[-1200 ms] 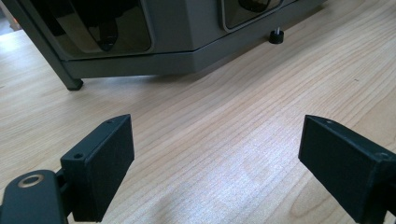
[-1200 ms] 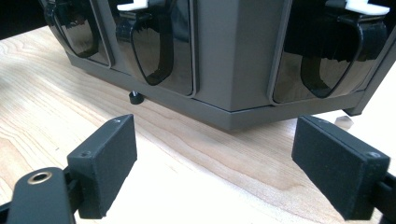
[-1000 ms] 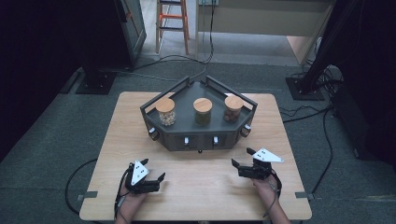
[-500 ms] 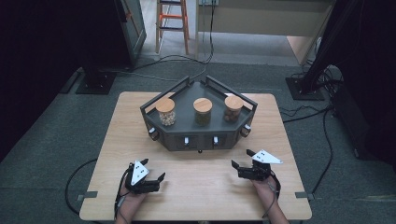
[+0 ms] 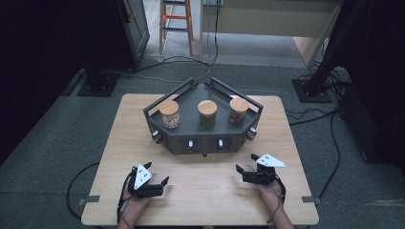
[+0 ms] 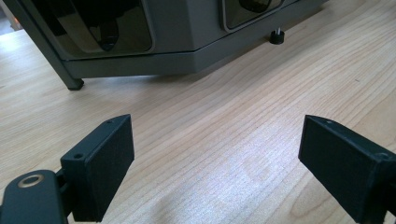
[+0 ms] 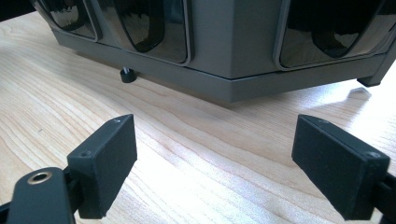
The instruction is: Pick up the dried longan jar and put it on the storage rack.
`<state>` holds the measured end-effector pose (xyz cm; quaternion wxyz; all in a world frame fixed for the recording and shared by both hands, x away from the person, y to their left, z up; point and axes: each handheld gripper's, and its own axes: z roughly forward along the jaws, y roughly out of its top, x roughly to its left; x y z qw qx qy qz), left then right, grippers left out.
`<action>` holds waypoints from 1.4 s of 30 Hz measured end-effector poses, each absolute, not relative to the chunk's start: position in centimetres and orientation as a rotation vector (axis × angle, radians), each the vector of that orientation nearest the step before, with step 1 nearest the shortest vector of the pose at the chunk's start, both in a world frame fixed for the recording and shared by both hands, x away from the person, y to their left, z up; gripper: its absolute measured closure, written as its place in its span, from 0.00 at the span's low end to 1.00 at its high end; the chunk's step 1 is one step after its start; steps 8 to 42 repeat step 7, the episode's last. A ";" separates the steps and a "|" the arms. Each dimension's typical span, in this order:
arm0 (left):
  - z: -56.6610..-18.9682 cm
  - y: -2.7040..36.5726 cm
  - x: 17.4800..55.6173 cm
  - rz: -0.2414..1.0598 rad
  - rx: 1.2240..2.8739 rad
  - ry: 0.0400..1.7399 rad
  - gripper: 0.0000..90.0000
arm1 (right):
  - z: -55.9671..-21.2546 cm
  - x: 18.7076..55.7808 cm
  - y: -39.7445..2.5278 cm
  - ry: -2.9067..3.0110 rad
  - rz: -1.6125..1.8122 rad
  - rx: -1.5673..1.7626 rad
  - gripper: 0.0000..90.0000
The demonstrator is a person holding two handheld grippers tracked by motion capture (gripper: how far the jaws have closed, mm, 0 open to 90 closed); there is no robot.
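A dark grey angular rack (image 5: 203, 138) stands at the middle back of the wooden table (image 5: 200, 191). On its top shelf stand three glass jars with wooden lids: a left jar (image 5: 169, 114) of pale contents, a middle jar (image 5: 207, 114) of dark contents, a right jar (image 5: 238, 110) of brown contents. My left gripper (image 5: 156, 173) rests near the table's front left, open and empty, its jaws wide apart in the left gripper view (image 6: 212, 163). My right gripper (image 5: 246, 164) rests at the front right, open and empty (image 7: 215, 163). Both point at the rack's lower front (image 6: 140, 51) (image 7: 224, 60).
The rack's front panels carry small knobs (image 5: 190, 143) and glossy dark drawer fronts (image 7: 154, 28). A small black foot (image 7: 126, 75) props the rack's underside. Cables (image 5: 81, 179) trail off the table onto the grey floor. A ladder (image 5: 176, 19) stands far behind.
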<state>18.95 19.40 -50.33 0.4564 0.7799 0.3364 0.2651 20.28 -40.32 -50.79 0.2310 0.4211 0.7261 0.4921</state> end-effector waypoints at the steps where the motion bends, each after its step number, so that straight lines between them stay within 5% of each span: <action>1: -50.3 19.4 19.0 0.655 1.925 0.830 0.12 | -50.8 20.3 -40.3 1.995 1.353 1.161 0.15; 42: -50.4 19.4 18.9 0.659 1.909 0.851 0.12 | -50.8 20.3 -40.3 2.003 1.351 1.155 0.15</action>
